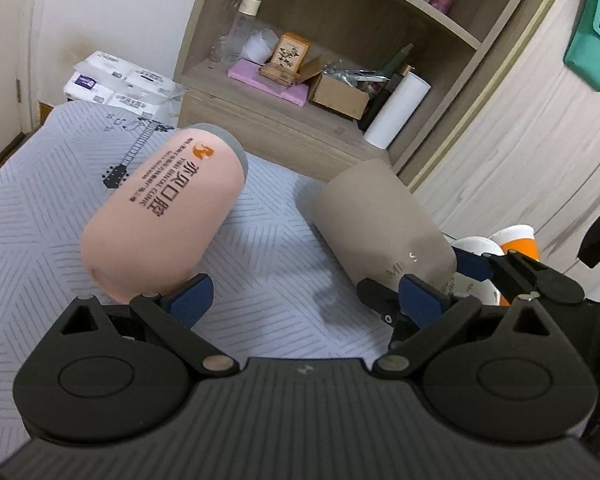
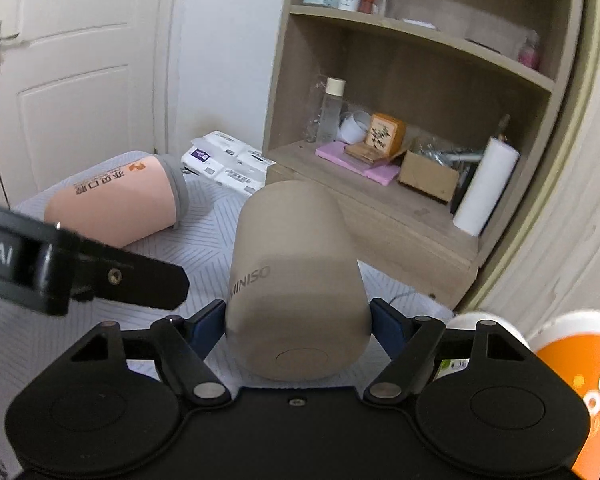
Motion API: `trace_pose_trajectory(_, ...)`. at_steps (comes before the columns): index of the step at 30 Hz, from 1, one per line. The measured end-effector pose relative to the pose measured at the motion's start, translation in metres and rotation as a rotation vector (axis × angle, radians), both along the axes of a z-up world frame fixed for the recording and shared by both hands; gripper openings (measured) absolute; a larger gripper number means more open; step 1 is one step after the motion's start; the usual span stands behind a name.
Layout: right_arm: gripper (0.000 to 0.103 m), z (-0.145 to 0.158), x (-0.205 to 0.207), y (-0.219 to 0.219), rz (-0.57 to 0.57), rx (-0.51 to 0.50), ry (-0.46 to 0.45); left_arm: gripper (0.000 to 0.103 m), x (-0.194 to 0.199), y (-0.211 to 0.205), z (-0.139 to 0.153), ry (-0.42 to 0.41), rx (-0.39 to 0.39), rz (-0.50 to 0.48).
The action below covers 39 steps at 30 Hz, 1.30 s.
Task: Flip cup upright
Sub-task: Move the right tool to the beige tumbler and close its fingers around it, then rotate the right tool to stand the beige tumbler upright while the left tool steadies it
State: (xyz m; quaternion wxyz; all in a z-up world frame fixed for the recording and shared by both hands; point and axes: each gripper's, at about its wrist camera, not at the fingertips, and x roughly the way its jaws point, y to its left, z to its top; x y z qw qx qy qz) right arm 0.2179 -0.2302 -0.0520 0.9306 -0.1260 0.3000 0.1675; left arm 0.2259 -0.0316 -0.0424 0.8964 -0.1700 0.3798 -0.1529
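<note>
Taupe cup, "MINISO" on side, tilted w/ base toward camera, mouth pointing far; sits right of center above patterned cloth. Peach cup, grey rim, dark print, tilted on its side at left, rim far.

likely a home bedroom: cluttered shelf, door

two reusable cups: one peach, one taupe; two paper cups; two grippers.
</note>
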Motion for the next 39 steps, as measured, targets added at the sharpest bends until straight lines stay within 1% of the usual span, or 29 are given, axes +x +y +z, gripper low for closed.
trace_pose_trajectory(3,0.081,0.001,-0.007,-0.002,-0.023,0.034,0.028,0.1,-0.001,0.001,-0.002,0.014,-0.024,-0.013)
trace_pose_trajectory(6,0.081,0.001,-0.018,-0.001,-0.036,0.042,0.044,0.1,-0.003,0.003,-0.005,0.023,-0.06,-0.018)
trace_pose_trajectory(9,0.081,0.002,-0.032,0.0,-0.042,0.057,0.067,0.1,-0.008,0.002,-0.007,0.024,-0.08,-0.036)
trace_pose_trajectory(15,0.081,0.003,-0.062,0.002,-0.067,0.098,0.108,0.099,-0.014,0.005,-0.015,0.089,-0.203,-0.073)
trace_pose_trajectory(19,0.081,0.004,-0.072,-0.007,-0.09,0.209,0.181,0.092,-0.02,0.007,-0.022,0.117,-0.269,-0.122)
trace_pose_trajectory(21,0.081,0.004,-0.076,-0.01,-0.099,0.25,0.21,0.087,-0.025,0.009,-0.022,0.115,-0.286,-0.13)
trace_pose_trajectory(22,0.081,0.005,-0.078,-0.011,-0.106,0.269,0.225,0.086,-0.026,0.009,-0.021,0.113,-0.29,-0.133)
trace_pose_trajectory(24,0.081,0.004,-0.082,-0.013,-0.11,0.297,0.251,0.079,-0.03,0.011,-0.021,0.12,-0.308,-0.146)
trace_pose_trajectory(27,0.081,0.004,-0.088,-0.012,-0.109,0.332,0.293,0.071,-0.032,0.017,-0.025,0.163,-0.367,-0.185)
trace_pose_trajectory(28,0.081,0.004,-0.09,-0.012,-0.11,0.338,0.303,0.07,-0.031,0.019,-0.028,0.181,-0.391,-0.197)
trace_pose_trajectory(30,0.081,0.004,-0.096,-0.011,-0.116,0.336,0.307,0.07,-0.031,0.022,-0.032,0.208,-0.423,-0.203)
trace_pose_trajectory(33,0.082,0.007,-0.1,-0.007,-0.137,0.333,0.33,0.069,-0.037,0.023,-0.031,0.218,-0.419,-0.221)
trace_pose_trajectory(36,0.082,0.012,-0.106,0.002,-0.098,0.255,0.358,0.068,-0.042,0.025,-0.029,0.222,-0.4,-0.253)
trace_pose_trajectory(39,0.082,0.017,-0.104,0.006,-0.051,0.203,0.382,0.067,-0.042,0.028,-0.029,0.221,-0.393,-0.269)
